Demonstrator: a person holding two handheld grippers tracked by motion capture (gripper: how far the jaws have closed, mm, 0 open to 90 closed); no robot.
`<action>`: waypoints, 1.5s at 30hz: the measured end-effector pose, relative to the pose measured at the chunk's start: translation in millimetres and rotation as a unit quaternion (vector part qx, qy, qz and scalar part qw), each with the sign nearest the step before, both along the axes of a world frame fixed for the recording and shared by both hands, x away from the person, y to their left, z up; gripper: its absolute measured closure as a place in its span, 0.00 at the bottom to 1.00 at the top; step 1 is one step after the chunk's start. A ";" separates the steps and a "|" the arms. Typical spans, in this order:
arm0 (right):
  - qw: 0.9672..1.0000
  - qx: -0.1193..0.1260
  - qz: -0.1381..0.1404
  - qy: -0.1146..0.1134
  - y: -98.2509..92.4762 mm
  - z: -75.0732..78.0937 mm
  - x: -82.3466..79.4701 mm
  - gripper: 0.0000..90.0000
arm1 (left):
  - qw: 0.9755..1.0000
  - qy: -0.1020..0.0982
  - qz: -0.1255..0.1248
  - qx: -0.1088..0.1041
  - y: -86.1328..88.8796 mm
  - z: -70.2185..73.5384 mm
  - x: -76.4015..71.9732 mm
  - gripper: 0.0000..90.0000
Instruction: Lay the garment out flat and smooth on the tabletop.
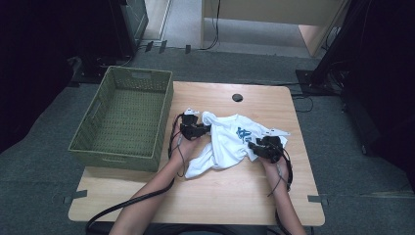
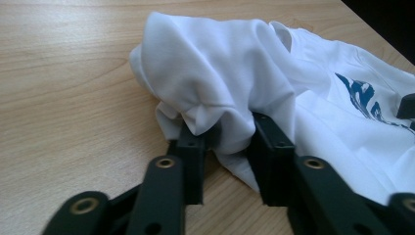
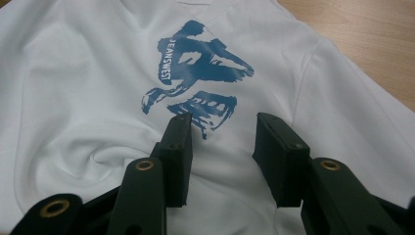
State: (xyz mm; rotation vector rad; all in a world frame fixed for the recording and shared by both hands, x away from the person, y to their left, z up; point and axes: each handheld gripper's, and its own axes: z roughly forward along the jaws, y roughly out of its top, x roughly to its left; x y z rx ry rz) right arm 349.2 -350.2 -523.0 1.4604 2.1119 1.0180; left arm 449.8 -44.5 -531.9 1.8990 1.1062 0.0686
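white t-shirt (image 1: 226,142) crumpled near the middle of the wooden tabletop (image 1: 205,196), blue print (image 3: 195,73) facing up, just right of the green woven basket (image 1: 122,115). left tool (image 2: 227,142) at the shirt's left edge, a bunched fold of cloth between its black jaws, pinched there. right tool (image 3: 222,147) low over the shirt just below the print, jaws apart, no cloth between them. right tool also at the shirt's right edge in the high view (image 1: 266,147).
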 end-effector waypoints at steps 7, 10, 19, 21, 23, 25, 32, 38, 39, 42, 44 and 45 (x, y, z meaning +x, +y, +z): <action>1.000 -0.007 0.001 -0.001 -1.1 -3.2 0.1 0.66 | 1.000 0.018 0.000 -0.008 6.1 2.1 -0.2 0.97; 1.000 -0.017 -0.001 -0.004 -2.8 -3.2 0.4 0.67 | 1.000 0.016 0.004 -0.012 12.8 6.9 -0.3 0.98; 0.999 -0.031 -0.025 -0.003 -15.8 -2.5 1.3 0.68 | 1.000 0.005 0.023 0.005 31.1 23.8 2.8 0.97; 0.999 -0.033 -0.030 -0.002 -20.8 -2.2 1.6 0.68 | 1.000 0.006 0.026 0.007 33.7 24.7 3.7 0.97; 0.999 -0.031 -0.037 0.001 -25.4 -2.0 1.2 0.69 | 0.999 0.004 0.031 0.011 35.7 25.3 4.6 0.97; 0.999 -0.030 -0.038 0.001 -29.2 -2.0 1.0 0.69 | 0.999 0.004 0.031 0.017 35.0 25.3 4.8 0.97; 0.999 -0.030 -0.045 0.004 -35.8 -1.4 -0.7 0.68 | 0.999 -0.014 0.033 0.005 33.0 38.0 2.3 0.97; 0.999 -0.031 -0.034 0.005 -31.1 -1.0 -1.7 0.66 | 0.999 -0.026 0.024 -0.002 27.8 52.7 -1.8 0.97; 0.999 -0.029 -0.034 0.006 -30.3 -0.8 -1.7 0.66 | 0.999 -0.030 0.021 -0.001 26.2 54.2 -2.7 0.97; 0.999 -0.025 -0.031 0.005 -29.3 -1.0 -1.9 0.66 | 0.999 -0.038 0.010 0.009 16.7 56.8 -5.1 0.95; 0.999 -0.023 -0.032 0.004 -28.7 -1.4 -2.2 0.66 | 0.999 -0.030 0.006 0.011 11.3 53.3 -2.5 0.92; 0.999 -0.022 -0.032 0.004 -28.6 -1.4 -2.4 0.66 | 1.000 -0.027 0.008 0.011 9.5 50.7 -1.0 0.90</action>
